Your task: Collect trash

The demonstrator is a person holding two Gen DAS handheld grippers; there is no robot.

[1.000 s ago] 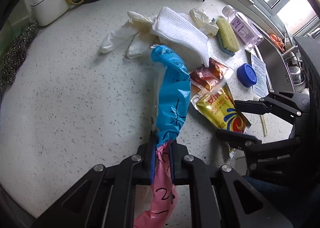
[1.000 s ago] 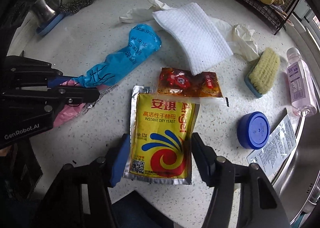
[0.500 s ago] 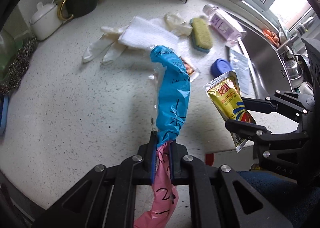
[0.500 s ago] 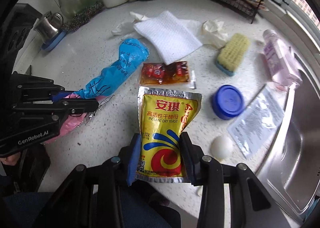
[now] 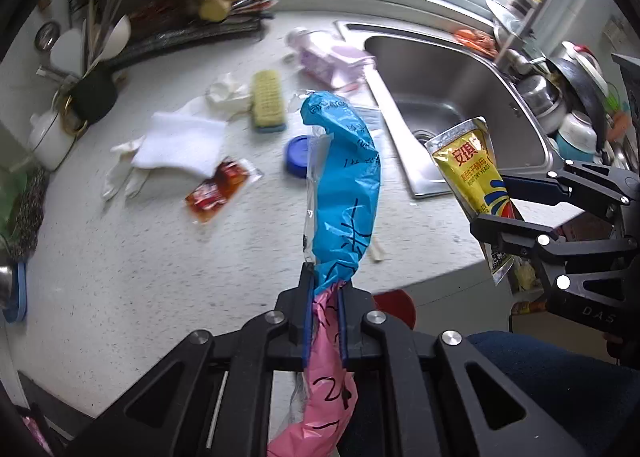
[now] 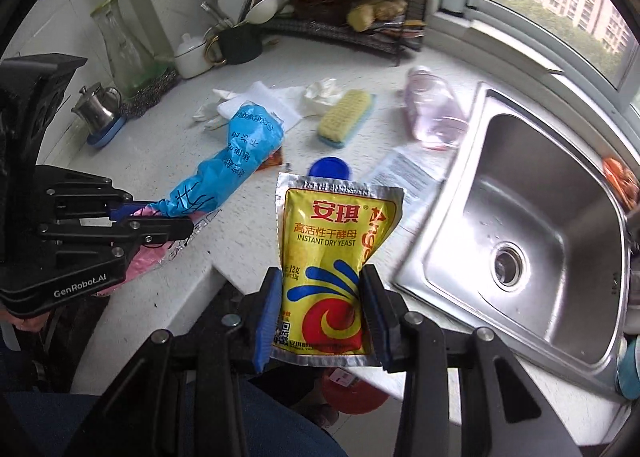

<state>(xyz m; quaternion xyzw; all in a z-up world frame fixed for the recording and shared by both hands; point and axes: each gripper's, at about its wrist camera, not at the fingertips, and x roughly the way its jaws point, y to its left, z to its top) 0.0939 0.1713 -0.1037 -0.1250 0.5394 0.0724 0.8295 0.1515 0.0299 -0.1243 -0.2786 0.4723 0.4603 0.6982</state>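
Trash is partly gathered: our left claw (image 5: 324,293) is clamped on a twisted blue-and-pink plastic wrapper (image 5: 344,185), our right claw (image 6: 322,305), jaws just closing, pinches a yellow foil yeast sachet (image 6: 332,253), both above the white speckled surface (image 5: 140,257). A red sauce packet (image 5: 218,191) remains. The steel sink (image 6: 520,225) is empty; a red bin (image 6: 352,393) shows below.

The yellow yeast packet (image 6: 328,257) reads "INSTANT DRY YEAST", "12g" and Chinese characters, with "Angel" running sideways at its three o'clock edge. My left gripper (image 6: 160,217), at nine o'clock in my right view, says "GenRobot.AI". My right gripper (image 5: 496,203) shows "DAS". The blue-and-pink wrapper's (image 5: 344,193) marker scrawls include a "2".
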